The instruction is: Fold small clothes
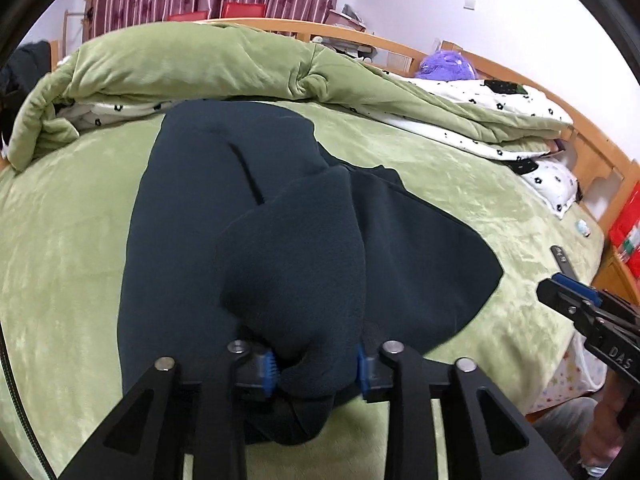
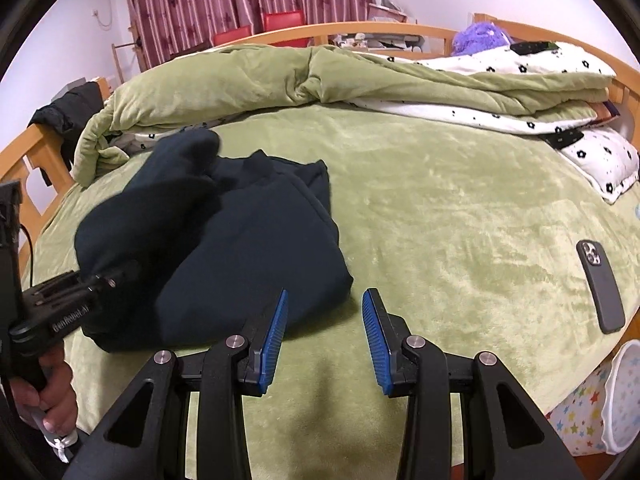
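Observation:
A dark navy fleece garment (image 1: 248, 216) lies on the green bed cover (image 1: 60, 240). My left gripper (image 1: 314, 368) is shut on a bunched fold of the garment at its near edge and holds it lifted over the rest. In the right wrist view the garment (image 2: 240, 240) lies to the left, and the left gripper (image 2: 108, 276) reaches into it from the left. My right gripper (image 2: 324, 320) is open and empty, just above the green cover by the garment's near right corner. It also shows at the right edge of the left wrist view (image 1: 568, 296).
A rolled green quilt (image 2: 280, 80) with white flowered lining lies across the back of the bed. A dark phone (image 2: 602, 286) lies on the cover at right. A wooden bed rail (image 2: 36, 152) runs at left. A star-patterned basket (image 2: 600, 400) stands off the bed at lower right.

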Tool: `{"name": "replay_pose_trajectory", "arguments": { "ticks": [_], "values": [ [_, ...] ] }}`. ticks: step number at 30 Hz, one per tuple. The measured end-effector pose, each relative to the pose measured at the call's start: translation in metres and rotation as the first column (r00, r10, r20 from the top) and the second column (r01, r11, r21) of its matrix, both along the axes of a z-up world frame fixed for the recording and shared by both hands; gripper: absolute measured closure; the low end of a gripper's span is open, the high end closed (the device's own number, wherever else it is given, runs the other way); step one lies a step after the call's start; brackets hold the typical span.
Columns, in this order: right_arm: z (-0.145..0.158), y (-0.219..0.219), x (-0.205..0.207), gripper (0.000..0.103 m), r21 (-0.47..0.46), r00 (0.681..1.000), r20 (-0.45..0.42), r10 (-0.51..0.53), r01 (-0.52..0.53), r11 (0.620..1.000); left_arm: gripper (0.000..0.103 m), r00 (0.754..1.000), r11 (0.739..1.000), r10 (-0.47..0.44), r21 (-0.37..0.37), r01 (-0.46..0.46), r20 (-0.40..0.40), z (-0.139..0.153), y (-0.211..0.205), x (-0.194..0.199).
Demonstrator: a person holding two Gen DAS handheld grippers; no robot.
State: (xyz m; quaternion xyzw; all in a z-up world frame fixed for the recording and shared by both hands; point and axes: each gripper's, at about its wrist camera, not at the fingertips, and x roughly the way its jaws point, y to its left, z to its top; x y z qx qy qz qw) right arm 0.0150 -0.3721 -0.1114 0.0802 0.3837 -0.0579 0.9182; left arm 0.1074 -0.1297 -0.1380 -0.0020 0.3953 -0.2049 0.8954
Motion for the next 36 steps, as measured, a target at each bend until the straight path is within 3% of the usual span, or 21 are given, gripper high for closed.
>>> {"name": "replay_pose_trajectory", "arguments": {
  "ticks": [3,7,12,16,20,27,31,36],
  "values": [
    [0.003,0.007,0.001,0.065,0.005,1.0,0.004,0.011,-0.011,1.0,0.047,0.999,0.997,-0.021,-0.072,0.019,-0.031,0.006,0.014,-0.003],
    [0.01,0.022,0.006,0.063,0.017,0.999,0.019,0.033,-0.034,0.999,0.042,1.0,0.991,-0.018,-0.136,0.015,-0.021,0.022,0.046,-0.015],
    [0.02,0.048,0.015,0.054,0.044,0.995,0.063,0.072,-0.075,0.996,0.039,0.999,0.984,0.047,-0.172,-0.043,0.019,0.031,0.093,-0.025],
    [0.023,0.074,0.026,0.05,0.108,0.987,0.095,0.128,-0.139,0.984,0.039,0.988,0.979,0.155,-0.139,-0.15,0.023,0.027,0.13,-0.017],
    [0.014,0.103,0.042,0.036,0.131,0.979,0.096,0.178,-0.189,0.973,0.039,0.968,0.963,0.25,-0.105,-0.246,0.019,0.019,0.159,-0.003],
    [-0.025,0.122,0.074,0.035,0.151,0.991,0.002,0.136,-0.135,0.979,0.039,0.953,0.947,0.303,-0.11,-0.301,0.0,0.005,0.185,0.011],
    [-0.044,0.118,0.094,0.035,0.221,0.992,-0.036,0.123,-0.112,0.969,0.039,0.95,0.944,0.312,-0.106,-0.314,-0.034,-0.006,0.191,0.019],
    [-0.05,0.118,0.117,0.037,0.303,0.994,-0.018,0.104,-0.094,0.948,0.039,0.948,0.941,0.313,-0.112,-0.318,-0.06,-0.013,0.193,0.028]
  ]
}}
